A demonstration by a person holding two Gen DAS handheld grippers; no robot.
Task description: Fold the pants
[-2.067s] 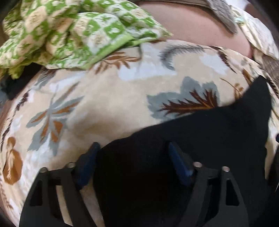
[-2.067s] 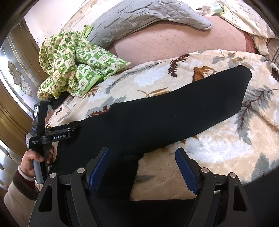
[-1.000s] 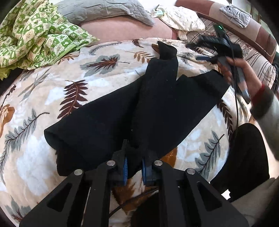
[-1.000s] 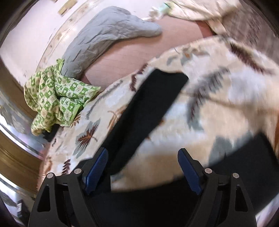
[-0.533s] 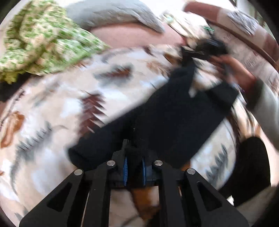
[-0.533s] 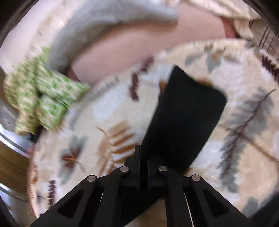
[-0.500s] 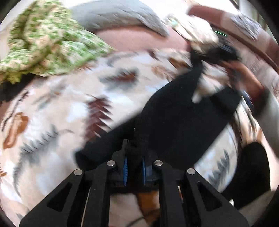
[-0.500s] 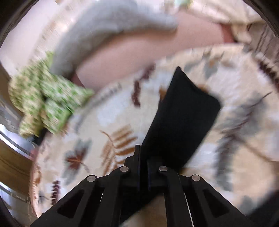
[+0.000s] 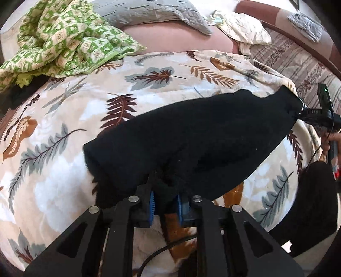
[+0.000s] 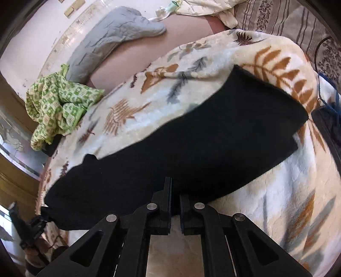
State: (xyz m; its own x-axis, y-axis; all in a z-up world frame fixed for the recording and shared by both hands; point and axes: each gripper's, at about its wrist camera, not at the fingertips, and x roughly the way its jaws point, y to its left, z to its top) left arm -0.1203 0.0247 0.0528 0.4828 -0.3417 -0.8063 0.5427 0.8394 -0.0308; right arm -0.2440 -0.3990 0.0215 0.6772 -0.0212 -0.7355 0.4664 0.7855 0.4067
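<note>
The black pants (image 9: 202, 138) lie as one long band across the leaf-patterned blanket (image 9: 64, 132), stretched between my two grippers. At the near edge my left gripper (image 9: 165, 204) has a bunch of black cloth between its blue pads (image 9: 152, 204); its jaws are opening slightly, with the pads still on the cloth. At the far right, my right gripper (image 9: 300, 110) pinches the other end of the pants. In the right wrist view the pants (image 10: 191, 149) run from my shut right gripper (image 10: 175, 196) to the left gripper (image 10: 42, 216), which holds the far corner.
A green checked quilt (image 9: 64, 36) and a grey pillow (image 9: 149, 12) lie at the back of the bed, with a cream cloth (image 9: 243, 32) at the back right. A person's dark-clad leg (image 9: 309, 202) stands by the right edge. A cable (image 9: 162, 253) hangs under the left gripper.
My right gripper has shut on a leg end and carried it across. The two spread legs now lie together as one band. The left gripper has kept its hold.
</note>
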